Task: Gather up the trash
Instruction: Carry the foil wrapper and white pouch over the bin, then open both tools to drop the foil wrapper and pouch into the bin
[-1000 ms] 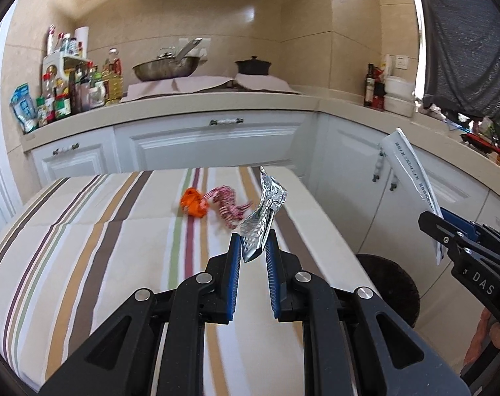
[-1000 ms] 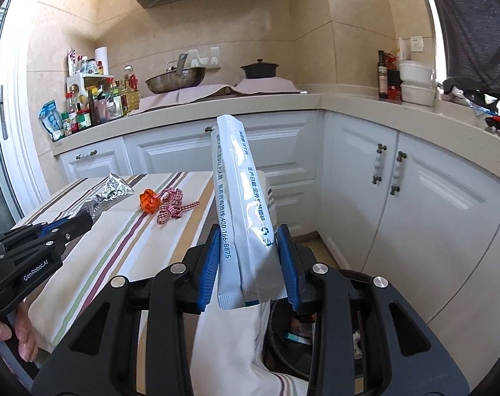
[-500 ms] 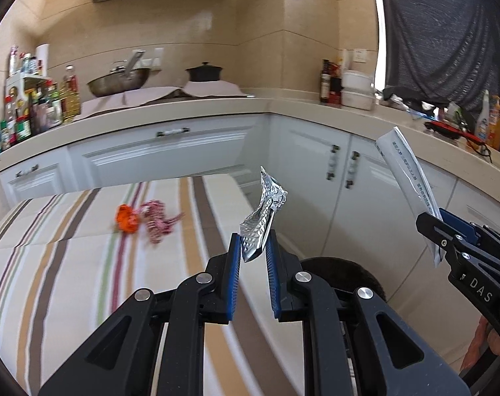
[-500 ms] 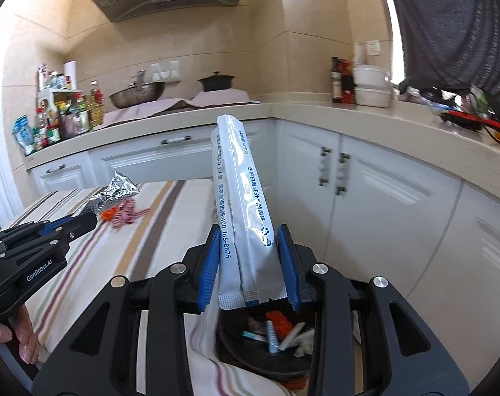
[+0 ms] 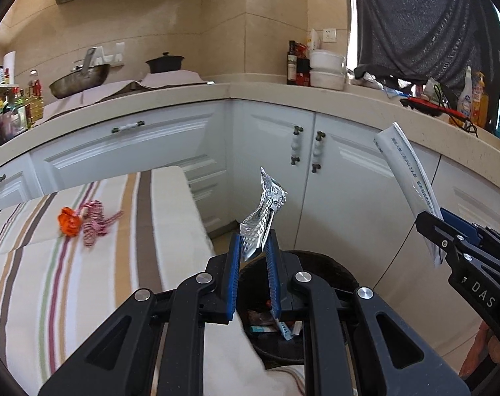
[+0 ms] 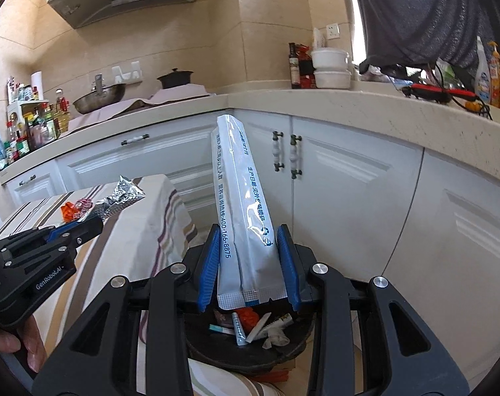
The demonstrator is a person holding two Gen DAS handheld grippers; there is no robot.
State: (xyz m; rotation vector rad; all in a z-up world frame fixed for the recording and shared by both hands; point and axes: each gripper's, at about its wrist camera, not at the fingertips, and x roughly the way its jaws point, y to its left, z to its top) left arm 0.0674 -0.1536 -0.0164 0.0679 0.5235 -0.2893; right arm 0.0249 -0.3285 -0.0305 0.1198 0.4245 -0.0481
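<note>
My left gripper (image 5: 253, 247) is shut on a crumpled silver foil wrapper (image 5: 264, 213) and holds it above the near rim of a dark round trash bin (image 5: 329, 264) on the floor. My right gripper (image 6: 248, 257) is shut on a long white packet with blue print (image 6: 240, 198), held upright over the same bin (image 6: 250, 346), which holds several scraps. The left gripper with the foil also shows in the right wrist view (image 6: 75, 231). The right gripper with the packet shows in the left wrist view (image 5: 448, 237).
A table with a striped cloth (image 5: 51, 264) stands left of the bin, with an orange scrap (image 5: 68, 224) and a red-white ribbon (image 5: 94, 221) on it. White cabinets (image 5: 316, 165) and a counter run behind and to the right.
Both grippers have swung right, away from the table and over the trash bin, still holding the foil wrapper and the white packet. More of the bin's inside shows now.
</note>
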